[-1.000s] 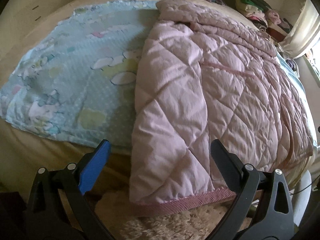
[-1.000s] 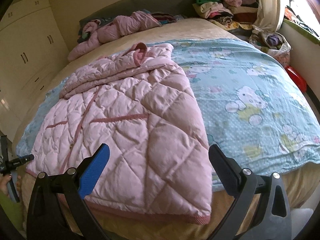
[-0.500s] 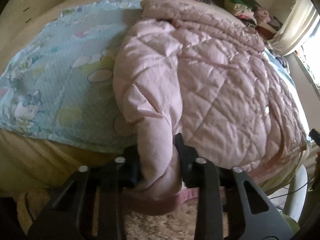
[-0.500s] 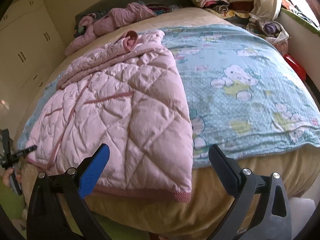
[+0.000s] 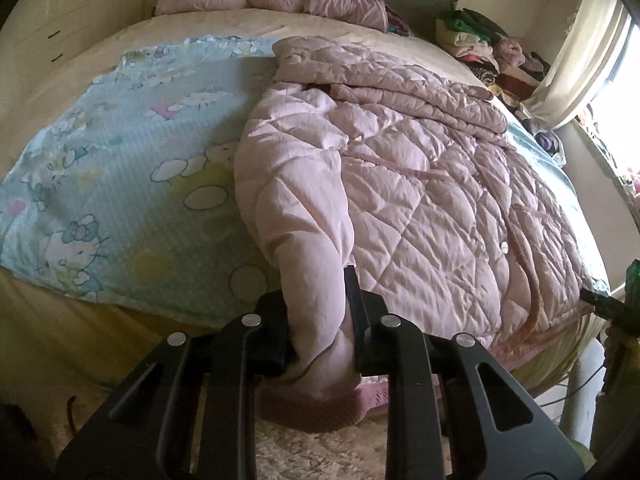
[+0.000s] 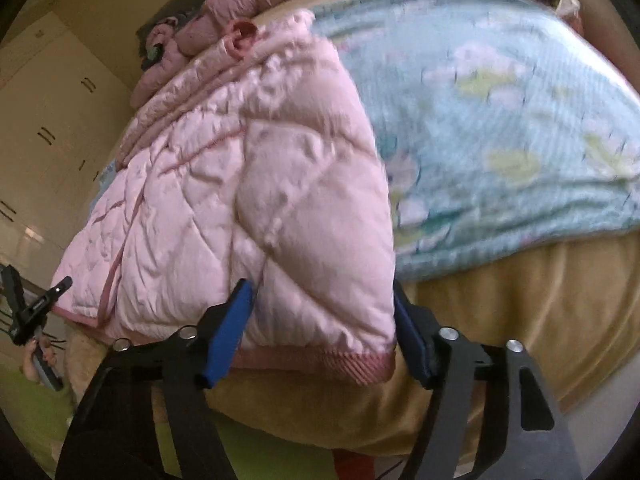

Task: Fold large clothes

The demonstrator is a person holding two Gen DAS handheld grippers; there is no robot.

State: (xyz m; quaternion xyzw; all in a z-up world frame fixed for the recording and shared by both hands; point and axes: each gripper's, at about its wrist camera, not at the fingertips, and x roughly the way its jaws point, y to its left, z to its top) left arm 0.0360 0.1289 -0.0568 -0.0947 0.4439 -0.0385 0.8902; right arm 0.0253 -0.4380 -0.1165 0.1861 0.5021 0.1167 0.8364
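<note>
— Left gripper [image 5: 316, 320] is clamped tight on the pink quilted jacket [image 5: 400, 184] at its hem corner; jacket's spread on the bed [image 6: 520, 300], hem off the edge.

— And the right gripper [image 6: 320, 332]?

— Jaws closing round the other corner, fabric btwn them, not pinched yet.

— Tip: bite above the ribbed hem [image 6: 312, 362], get both layers, then lift evenly w/ both hands.

Quilted pink jacket [image 5: 400, 184] — soft, matt cloth; printed sheet [image 5: 120, 168] — smooth cotton-like fabric.
</note>
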